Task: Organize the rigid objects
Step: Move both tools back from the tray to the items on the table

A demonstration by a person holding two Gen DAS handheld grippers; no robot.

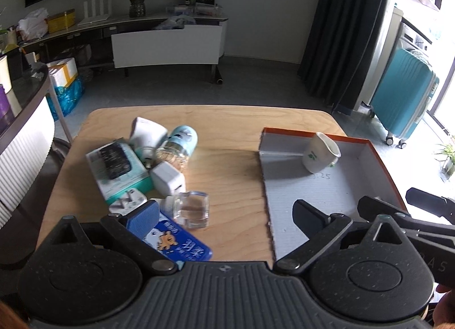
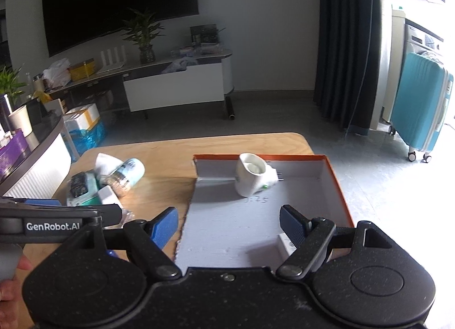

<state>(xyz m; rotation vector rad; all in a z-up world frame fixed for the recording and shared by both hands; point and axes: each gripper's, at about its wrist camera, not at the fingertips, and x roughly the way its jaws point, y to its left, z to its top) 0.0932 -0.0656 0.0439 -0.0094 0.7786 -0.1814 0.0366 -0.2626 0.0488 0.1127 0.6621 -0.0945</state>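
The rigid objects lie in two groups on the wooden desk [image 1: 227,135]. On its right side sits an orange-rimmed shallow box [image 1: 384,164] with a grey floor; a white cup [image 1: 320,152] with a green mark lies tilted near the box's far end, and the right wrist view shows a white plug adapter [image 2: 271,178] touching the cup's far side, its prongs pointing right. In that view a small white block [image 2: 284,243] rests on the box floor at the near right, partly hidden behind a finger of the right gripper [image 2: 229,226]. On the desk's left side is a heap: a teal-and-white carton [image 1: 113,169] with a dark phone-like thing [image 1: 115,159] on top, a white tube [image 1: 148,131], a clear bottle with a pale blue wrap [image 1: 177,147] lying on its side, a white charger cube [image 1: 169,181], a white plug [image 1: 129,201], a clear square jar [image 1: 193,209] and a blue packet with a cartoon print [image 1: 176,240]. The left gripper [image 1: 227,215] hangs over the desk with its jaws spread wide and nothing between them, one finger above the blue packet, the other above the box. The right gripper hangs over the near end of the box, likewise released and empty.
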